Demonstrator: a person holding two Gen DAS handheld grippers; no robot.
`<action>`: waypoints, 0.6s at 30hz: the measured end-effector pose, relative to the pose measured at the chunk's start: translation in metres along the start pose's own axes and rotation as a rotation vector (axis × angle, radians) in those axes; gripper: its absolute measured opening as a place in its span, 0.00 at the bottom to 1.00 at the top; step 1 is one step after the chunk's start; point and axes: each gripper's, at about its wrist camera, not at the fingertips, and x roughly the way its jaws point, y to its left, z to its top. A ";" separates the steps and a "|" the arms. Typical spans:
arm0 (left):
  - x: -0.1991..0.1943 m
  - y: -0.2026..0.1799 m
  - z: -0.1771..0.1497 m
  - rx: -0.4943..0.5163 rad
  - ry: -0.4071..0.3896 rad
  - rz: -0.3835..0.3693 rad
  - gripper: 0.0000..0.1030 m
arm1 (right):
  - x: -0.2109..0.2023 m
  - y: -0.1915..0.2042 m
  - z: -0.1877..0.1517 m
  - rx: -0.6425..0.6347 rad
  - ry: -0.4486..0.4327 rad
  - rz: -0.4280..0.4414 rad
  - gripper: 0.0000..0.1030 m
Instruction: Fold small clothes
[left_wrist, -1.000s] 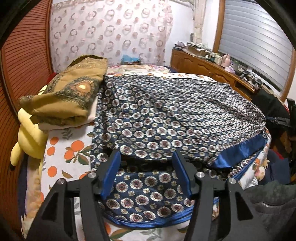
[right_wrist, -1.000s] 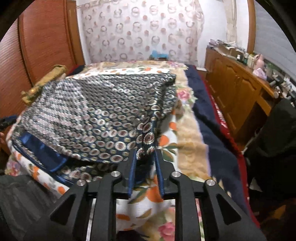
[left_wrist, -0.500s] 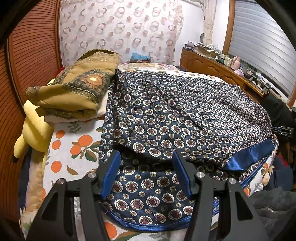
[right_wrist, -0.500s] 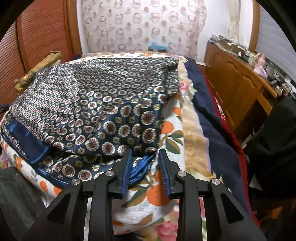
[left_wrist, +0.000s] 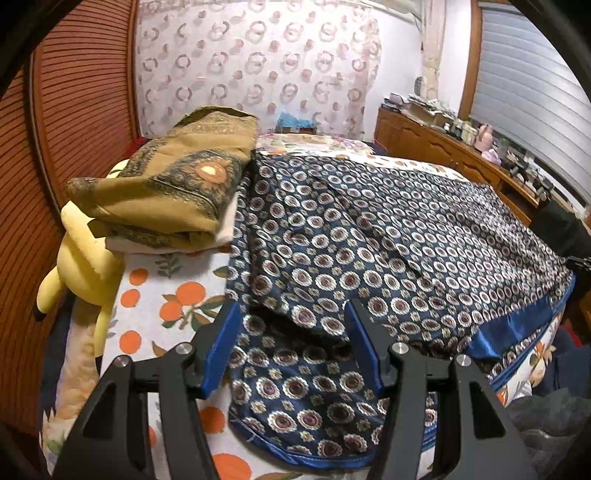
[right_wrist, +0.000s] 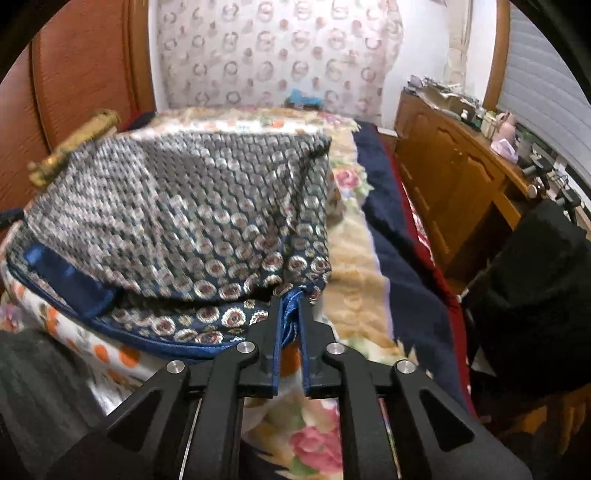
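Right gripper (right_wrist: 290, 314) is what I have pinched tight on the blue hem corner of the navy patterned garment (left_wrist: 388, 236), its jaws nearly together with the satin bunched between them. That garment lies spread across the orange-print bedsheet (left_wrist: 173, 306), one layer doubled over another. I hold the left gripper (left_wrist: 291, 343) with jaws spread wide just above the garment's near edge, gripping nothing. Beside the garment's far left corner sits a folded olive cloth (left_wrist: 173, 188).
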 end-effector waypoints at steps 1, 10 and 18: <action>0.001 0.001 0.001 -0.003 0.000 0.005 0.56 | -0.001 0.000 0.001 -0.002 -0.004 -0.004 0.11; 0.015 0.011 0.006 -0.035 0.005 0.021 0.56 | 0.007 0.014 0.022 -0.017 -0.062 0.011 0.23; 0.026 0.015 0.009 -0.015 0.007 0.004 0.36 | 0.038 0.036 0.036 0.001 -0.093 0.069 0.27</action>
